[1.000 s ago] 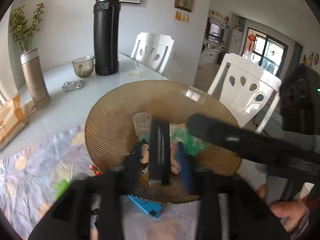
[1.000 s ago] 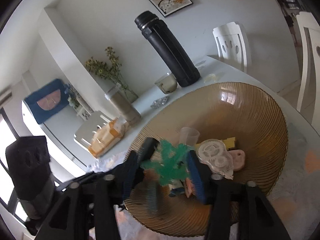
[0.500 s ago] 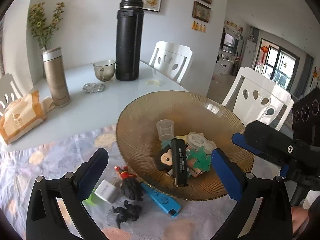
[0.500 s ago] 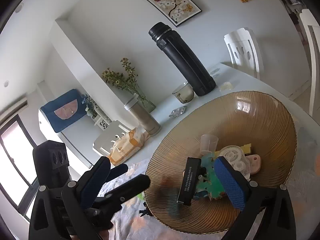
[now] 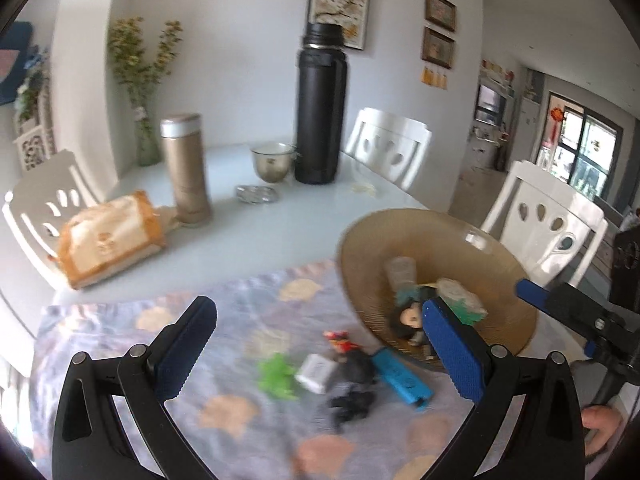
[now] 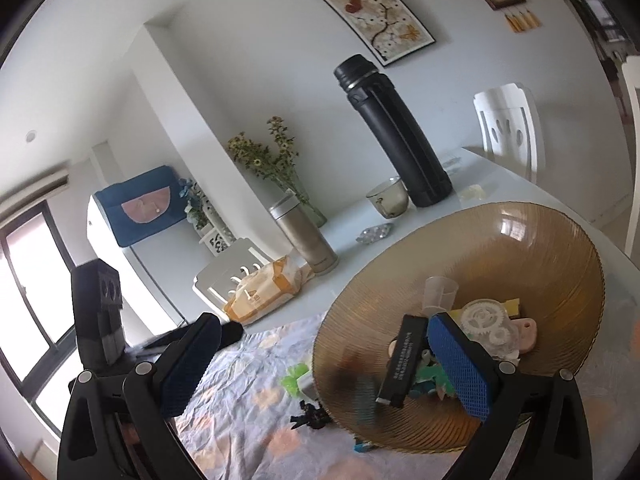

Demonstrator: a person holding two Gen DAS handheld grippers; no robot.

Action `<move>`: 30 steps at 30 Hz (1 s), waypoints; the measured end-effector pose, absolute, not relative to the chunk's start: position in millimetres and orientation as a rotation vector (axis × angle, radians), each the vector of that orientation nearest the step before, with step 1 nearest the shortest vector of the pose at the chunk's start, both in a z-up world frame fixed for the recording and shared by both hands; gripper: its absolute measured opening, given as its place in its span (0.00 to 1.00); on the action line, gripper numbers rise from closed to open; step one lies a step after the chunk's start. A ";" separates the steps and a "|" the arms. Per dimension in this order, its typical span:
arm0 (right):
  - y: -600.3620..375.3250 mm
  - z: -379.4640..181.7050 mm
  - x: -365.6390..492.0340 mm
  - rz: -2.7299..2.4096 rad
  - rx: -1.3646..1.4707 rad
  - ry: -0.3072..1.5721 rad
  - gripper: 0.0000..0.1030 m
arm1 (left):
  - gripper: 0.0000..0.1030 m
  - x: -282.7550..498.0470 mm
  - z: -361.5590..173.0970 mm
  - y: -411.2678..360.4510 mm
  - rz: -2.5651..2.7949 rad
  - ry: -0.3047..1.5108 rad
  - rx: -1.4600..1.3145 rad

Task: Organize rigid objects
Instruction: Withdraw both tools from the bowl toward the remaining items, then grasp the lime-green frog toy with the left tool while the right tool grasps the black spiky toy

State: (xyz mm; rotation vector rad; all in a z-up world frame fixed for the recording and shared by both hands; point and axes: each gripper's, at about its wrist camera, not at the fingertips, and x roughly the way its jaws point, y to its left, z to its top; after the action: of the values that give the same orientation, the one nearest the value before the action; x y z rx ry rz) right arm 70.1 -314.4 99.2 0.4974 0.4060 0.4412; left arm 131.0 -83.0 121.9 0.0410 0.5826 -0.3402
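Observation:
An amber ribbed glass bowl holds a black rectangular device, a green plant toy, white gears, a small clear cup and a doll head. On the patterned cloth left of the bowl lie a blue bar, a white cube, a green toy, a red figure and a black figure. My left gripper is open and empty above the cloth. My right gripper is open and empty at the bowl's near rim.
A tall black flask, a glass cup, a gold thermos, a small glass dish and a bread bag stand on the white table. White chairs ring it. A flower vase stands at the back.
My left gripper let go of the black device into the bowl, opened and swung left over the cloth. My right gripper released the green toy, opened and drew back.

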 end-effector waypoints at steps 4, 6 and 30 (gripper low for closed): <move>-293.0 98.7 64.7 0.486 0.446 0.432 1.00 | 1.00 137.2 112.0 -58.3 -0.290 0.611 0.036; -276.7 97.0 63.7 0.517 0.391 0.459 1.00 | 1.00 141.5 102.7 -48.4 -0.276 0.635 0.026; -156.2 8.5 122.5 0.400 0.014 0.884 0.79 | 1.00 189.4 -1.2 -56.2 -0.227 0.930 0.104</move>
State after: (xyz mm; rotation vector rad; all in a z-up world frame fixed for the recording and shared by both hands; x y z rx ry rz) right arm 122.5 -156.2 8.5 0.0140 0.8841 0.3998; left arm 189.4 -56.2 -1.2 0.1042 0.9303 -0.2272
